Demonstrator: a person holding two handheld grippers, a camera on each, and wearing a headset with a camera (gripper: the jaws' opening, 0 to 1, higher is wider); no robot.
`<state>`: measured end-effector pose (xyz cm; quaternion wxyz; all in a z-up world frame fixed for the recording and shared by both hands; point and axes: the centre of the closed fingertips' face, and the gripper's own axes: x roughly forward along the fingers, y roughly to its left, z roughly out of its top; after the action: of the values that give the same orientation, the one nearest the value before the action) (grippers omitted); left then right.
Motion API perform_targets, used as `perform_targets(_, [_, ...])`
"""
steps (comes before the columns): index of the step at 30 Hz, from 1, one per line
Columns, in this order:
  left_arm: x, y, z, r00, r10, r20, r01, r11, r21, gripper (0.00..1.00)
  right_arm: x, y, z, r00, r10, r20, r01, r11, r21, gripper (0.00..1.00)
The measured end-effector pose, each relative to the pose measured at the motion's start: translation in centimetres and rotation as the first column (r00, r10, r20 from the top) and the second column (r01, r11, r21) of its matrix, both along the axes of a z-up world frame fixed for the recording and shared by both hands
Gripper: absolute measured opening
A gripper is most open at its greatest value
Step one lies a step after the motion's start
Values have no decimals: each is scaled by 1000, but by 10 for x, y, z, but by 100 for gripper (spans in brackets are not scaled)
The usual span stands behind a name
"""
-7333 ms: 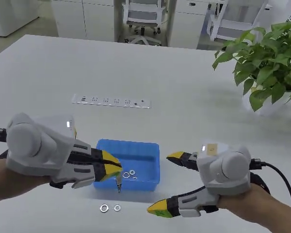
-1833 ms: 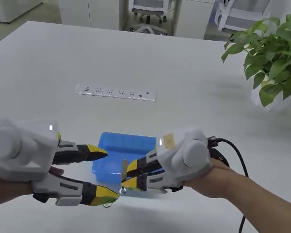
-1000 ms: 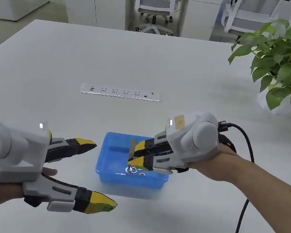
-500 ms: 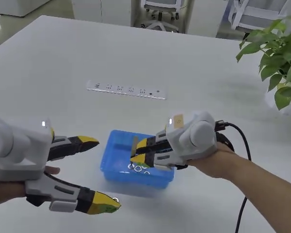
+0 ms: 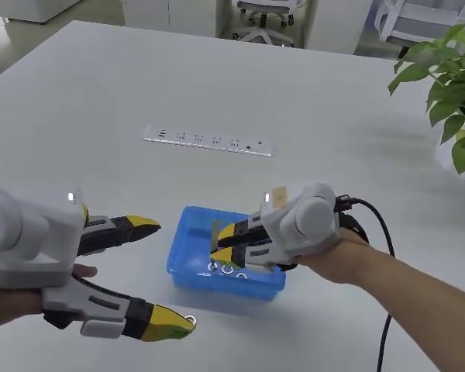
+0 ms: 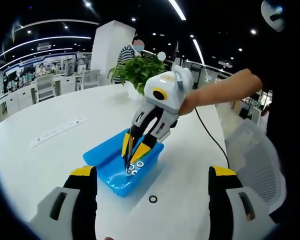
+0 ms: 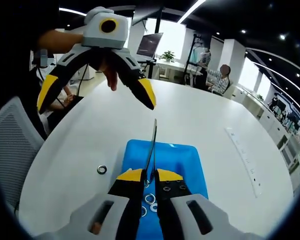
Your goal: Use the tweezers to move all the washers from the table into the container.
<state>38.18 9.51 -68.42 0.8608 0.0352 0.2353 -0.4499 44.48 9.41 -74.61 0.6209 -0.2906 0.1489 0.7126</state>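
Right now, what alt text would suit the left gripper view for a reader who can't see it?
The right tool, shut on tweezers, reaches their tips into a blue container holding several washers on a white table. One washer lies loose on the table beside the container, ahead of the open left tool.

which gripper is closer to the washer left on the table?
Left. The left gripper has one jaw tip beside the washer; the right gripper is over the blue container.
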Motion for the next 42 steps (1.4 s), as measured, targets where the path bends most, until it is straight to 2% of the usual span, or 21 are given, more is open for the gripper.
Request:
perform_targets(9, [3, 1, -2, 1000, 1, -4, -1, 1000, -3, 97, 1, -1, -9, 1000, 3, -9, -3, 1000, -13, 9])
perform_targets(15, [9, 1, -5, 1000, -7, -7, 7, 1000, 8, 88, 2, 0, -11, 1000, 2, -13, -3, 1000, -13, 9])
perform_targets(20, [17, 0, -5, 1000, -15, 9, 14, 1000, 17, 83, 1, 1, -14, 1000, 6, -18, -7, 1000, -16, 9])
perform_targets(25, [26, -1, -5, 999, -23, 26, 22, 999, 26, 73, -1, 2, -15, 1000, 11, -22, -11, 1000, -14, 9])
perform_targets(29, [34, -2, -6, 998, -38, 49, 35, 998, 52, 61, -1, 2, -15, 1000, 16, -19, -16, 1000, -14, 9])
perform_targets(36, [48, -7, -3, 995, -64, 79, 59, 996, 65, 48, -1, 2, -15, 1000, 21, -13, -22, 1000, -16, 9])
perform_targets(42, [56, -13, -1, 988, -111, 103, 103, 991, 81, 30, -2, 2, -15, 1000, 30, -8, -30, 999, -17, 9])
